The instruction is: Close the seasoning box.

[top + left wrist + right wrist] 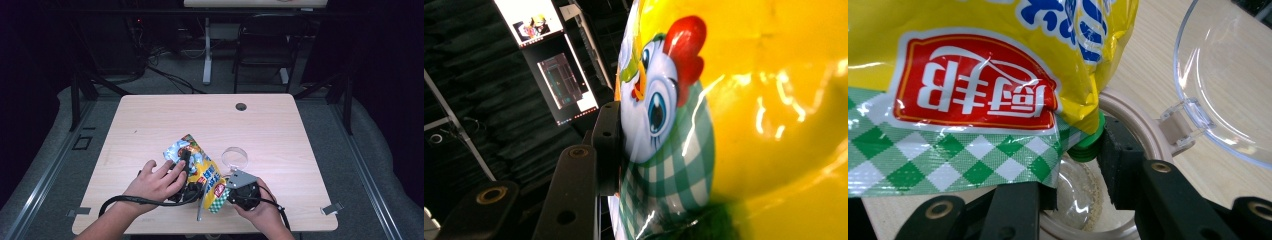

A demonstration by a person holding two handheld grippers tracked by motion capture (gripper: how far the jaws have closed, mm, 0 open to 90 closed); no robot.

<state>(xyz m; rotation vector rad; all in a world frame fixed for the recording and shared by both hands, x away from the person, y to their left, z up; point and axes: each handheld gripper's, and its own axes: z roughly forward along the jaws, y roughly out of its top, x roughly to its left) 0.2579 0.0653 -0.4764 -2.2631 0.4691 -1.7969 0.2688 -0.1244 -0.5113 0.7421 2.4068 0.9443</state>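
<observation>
Clearly your left tool (pixel 184 165) and right tool (pixel 226 186) both pinch the slick, floppy pouch (pixel 200 170); the green spout (pixel 1088 145) probably offers a firmer hold.

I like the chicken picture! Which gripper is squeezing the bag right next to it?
The left gripper: its jaw presses the yellow bag beside the cartoon chicken. The right gripper pinches the corner with the green spout, above the jar.

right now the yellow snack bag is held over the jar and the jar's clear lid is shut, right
Not quite. The yellow snack bag is over the jar, but the clear lid is swung open to the side on its hinge, not shut. The right gripper view shows it.
</observation>
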